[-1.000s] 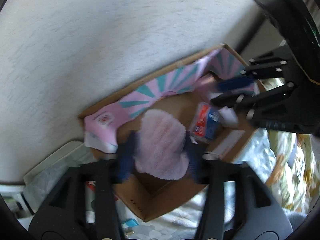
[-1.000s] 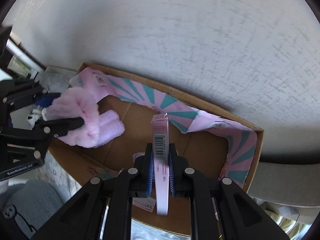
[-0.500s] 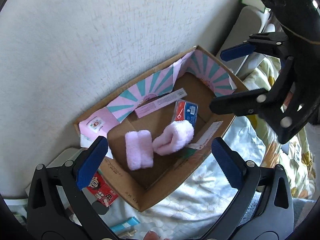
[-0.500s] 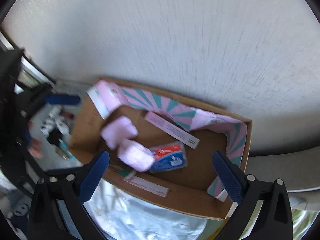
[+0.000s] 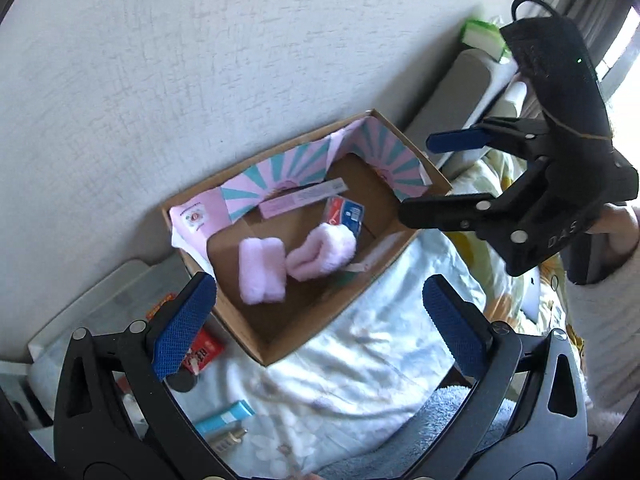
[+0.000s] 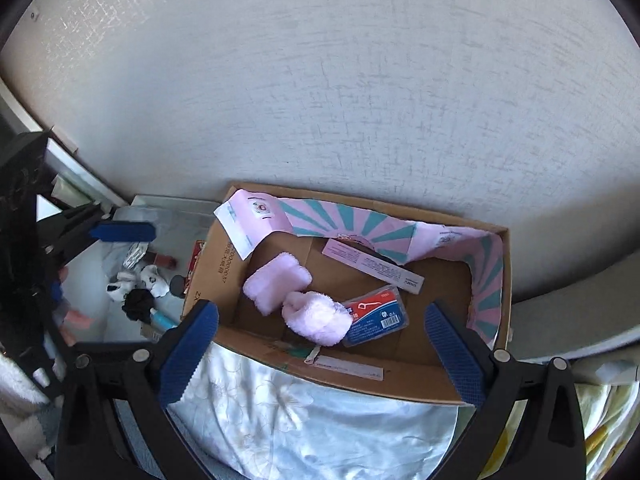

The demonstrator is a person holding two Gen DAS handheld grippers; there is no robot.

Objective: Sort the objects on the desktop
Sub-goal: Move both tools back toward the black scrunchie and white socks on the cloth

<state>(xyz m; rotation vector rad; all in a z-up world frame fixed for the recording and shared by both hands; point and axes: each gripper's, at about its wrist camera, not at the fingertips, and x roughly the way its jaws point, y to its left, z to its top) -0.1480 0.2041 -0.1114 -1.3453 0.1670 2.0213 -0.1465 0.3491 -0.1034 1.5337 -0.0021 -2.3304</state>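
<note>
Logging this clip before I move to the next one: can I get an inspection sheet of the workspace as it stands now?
Surface: pale floral bedding under a cardboard box set against a white wall.
Job's things: inside the box, a pink fluffy item, a flat red-and-blue packet and a long pink carton by the pink-and-teal liner.
Clutter: left of the box, a red packet, a teal tube and small black and white bits.
Grippers: left tool open, empty; right tool open, empty. Both are above the box's near edge.
Cables: a black loop on the right tool's body.
Surroundings: green-edged book on a grey ledge.
</note>
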